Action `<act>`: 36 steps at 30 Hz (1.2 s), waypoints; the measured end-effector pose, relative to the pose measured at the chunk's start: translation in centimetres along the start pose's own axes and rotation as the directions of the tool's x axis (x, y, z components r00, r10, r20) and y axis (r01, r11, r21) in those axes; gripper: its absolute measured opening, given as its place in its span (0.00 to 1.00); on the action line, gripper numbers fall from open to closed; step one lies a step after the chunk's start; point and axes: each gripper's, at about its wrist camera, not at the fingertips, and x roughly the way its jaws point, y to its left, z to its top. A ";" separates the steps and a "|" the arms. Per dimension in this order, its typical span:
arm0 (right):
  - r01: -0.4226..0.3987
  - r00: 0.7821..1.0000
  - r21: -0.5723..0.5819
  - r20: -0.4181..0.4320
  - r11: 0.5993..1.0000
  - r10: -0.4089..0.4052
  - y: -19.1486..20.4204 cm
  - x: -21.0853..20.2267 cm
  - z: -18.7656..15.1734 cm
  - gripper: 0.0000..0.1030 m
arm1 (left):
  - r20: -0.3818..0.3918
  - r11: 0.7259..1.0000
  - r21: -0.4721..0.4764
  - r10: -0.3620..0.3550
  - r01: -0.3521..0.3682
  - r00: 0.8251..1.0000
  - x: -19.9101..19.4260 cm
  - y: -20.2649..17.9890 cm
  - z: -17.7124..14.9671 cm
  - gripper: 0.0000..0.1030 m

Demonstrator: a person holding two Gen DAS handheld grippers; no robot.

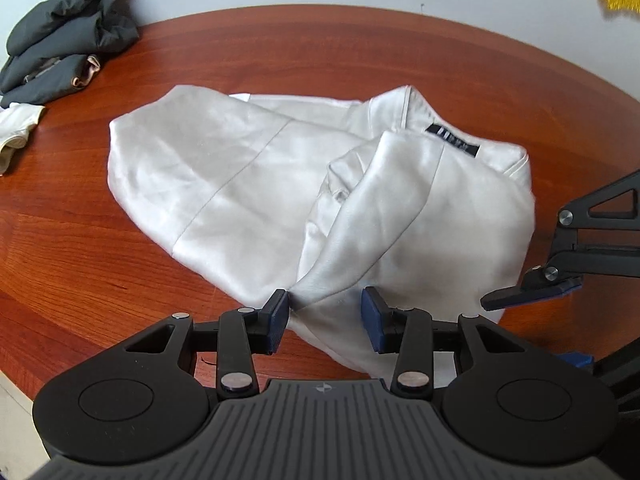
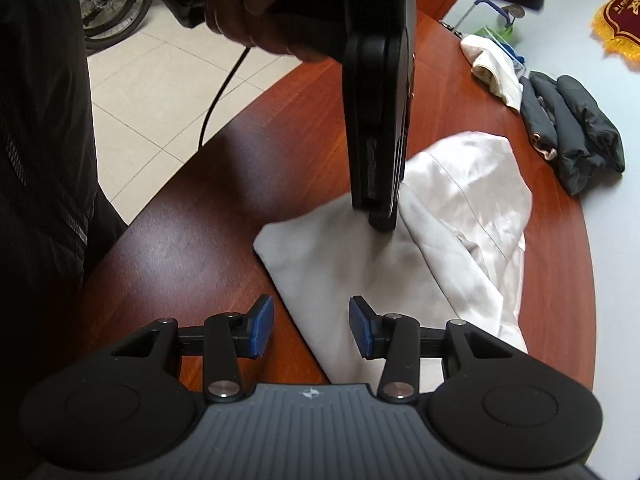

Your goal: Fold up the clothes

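Left gripper (image 1: 325, 318): part open, a bunched fold of the white garment (image 1: 224, 184) between its pads, not visibly pinched. Right gripper (image 2: 311, 326): part open over the hem, empty. Garment: half-folded mid-surface (image 1: 340, 48); satiny, light, limp, probably slippery; best taken at seamed edges. Dark clothes (image 1: 60, 36) beyond.

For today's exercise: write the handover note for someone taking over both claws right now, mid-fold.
Left claw: jaws open, straddling a bunched ridge of the white garment at its near edge; the left pad touches cloth, no grip.
Right claw: jaws open, low over the garment's near edge, nothing held.
Garment lies partly folded on the wooden table, sleeves laid across the body, black neck label showing.
Dark folded clothes and a cream piece sit at the far corner.
Left: pinch the near edge and fold it over.
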 end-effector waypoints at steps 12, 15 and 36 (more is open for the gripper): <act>-0.005 1.000 -0.052 -0.029 0.999 0.004 0.5 2.3 0.4 0.33 | -0.022 0.996 -0.071 -0.057 0.055 0.998 1.3 1.5 0.1 0.50; -0.007 1.000 -0.051 -0.024 0.999 0.005 0.4 2.4 0.4 0.27 | -0.013 0.996 -0.076 -0.058 0.056 0.998 1.1 1.6 0.0 0.50; -0.008 1.000 0.069 0.028 0.998 0.007 -3.4 0.3 0.5 0.10 | 0.153 0.916 0.399 -0.123 0.053 0.981 -6.5 -5.0 -3.6 0.70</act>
